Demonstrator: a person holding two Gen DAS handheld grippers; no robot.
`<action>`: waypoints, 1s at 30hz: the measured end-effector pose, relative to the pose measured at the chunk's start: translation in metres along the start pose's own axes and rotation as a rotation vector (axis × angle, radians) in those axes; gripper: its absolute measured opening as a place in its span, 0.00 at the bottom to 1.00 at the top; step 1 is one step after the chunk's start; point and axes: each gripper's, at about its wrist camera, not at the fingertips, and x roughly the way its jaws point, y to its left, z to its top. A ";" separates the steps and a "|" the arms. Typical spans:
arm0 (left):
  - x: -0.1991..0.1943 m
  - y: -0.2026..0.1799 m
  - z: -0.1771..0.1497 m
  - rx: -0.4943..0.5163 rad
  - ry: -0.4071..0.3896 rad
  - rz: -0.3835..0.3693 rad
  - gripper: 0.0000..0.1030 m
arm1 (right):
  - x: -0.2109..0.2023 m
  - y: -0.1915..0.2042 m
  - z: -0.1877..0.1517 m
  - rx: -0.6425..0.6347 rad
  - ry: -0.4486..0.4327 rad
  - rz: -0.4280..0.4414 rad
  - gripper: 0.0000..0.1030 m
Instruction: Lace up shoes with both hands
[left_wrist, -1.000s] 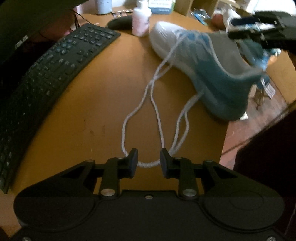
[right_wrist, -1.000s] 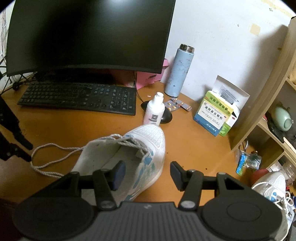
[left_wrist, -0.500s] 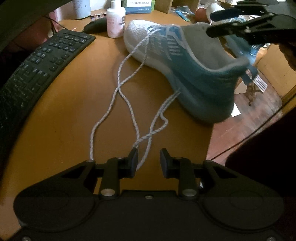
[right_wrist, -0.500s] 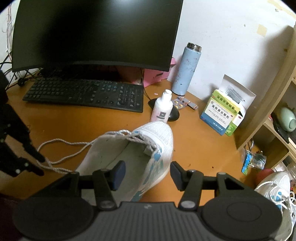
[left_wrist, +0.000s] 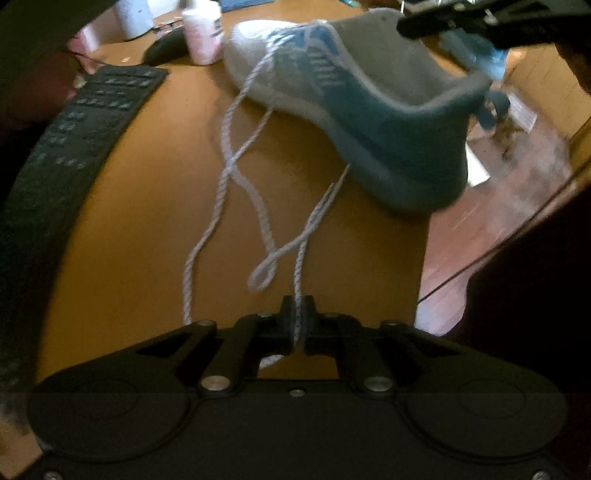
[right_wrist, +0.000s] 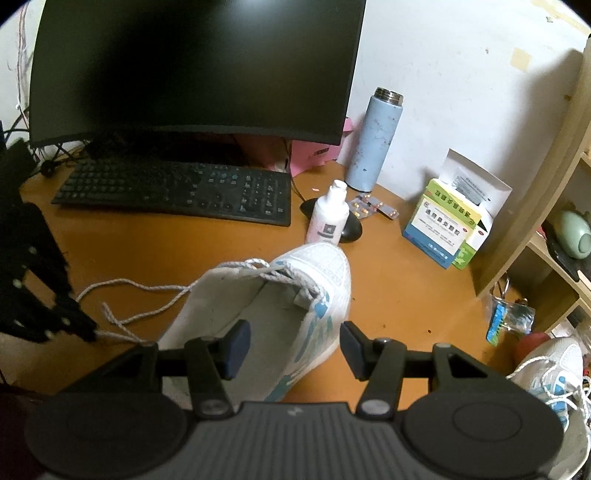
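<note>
Left wrist view looks steeply down, close over the desk (left_wrist: 147, 229). Right wrist view faces the monitor (right_wrist: 192, 66). Both share the shoe (left_wrist: 369, 110).

The white-and-blue shoe (left_wrist: 354, 110) lay on its sole on the table (left_wrist: 147, 229), its white lace (left_wrist: 225, 155) trailing loose across the tabletop in loops.

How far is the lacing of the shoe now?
Early stage. Done: the lace is threaded only near the toe of the shoe. In hand: the left gripper pinches one lace strand; the right gripper straddles the shoe's side, open. Left: remaining eyelets and tying.
</note>
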 end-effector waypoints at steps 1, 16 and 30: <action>-0.009 0.005 -0.005 -0.006 0.005 0.022 0.01 | -0.001 -0.001 0.001 0.005 -0.008 0.004 0.54; -0.099 0.024 0.076 -0.050 -0.370 0.169 0.01 | 0.001 -0.061 0.003 0.723 -0.069 0.422 0.53; -0.087 -0.034 0.124 0.067 -0.492 0.005 0.01 | 0.040 -0.109 -0.036 1.476 -0.107 0.699 0.42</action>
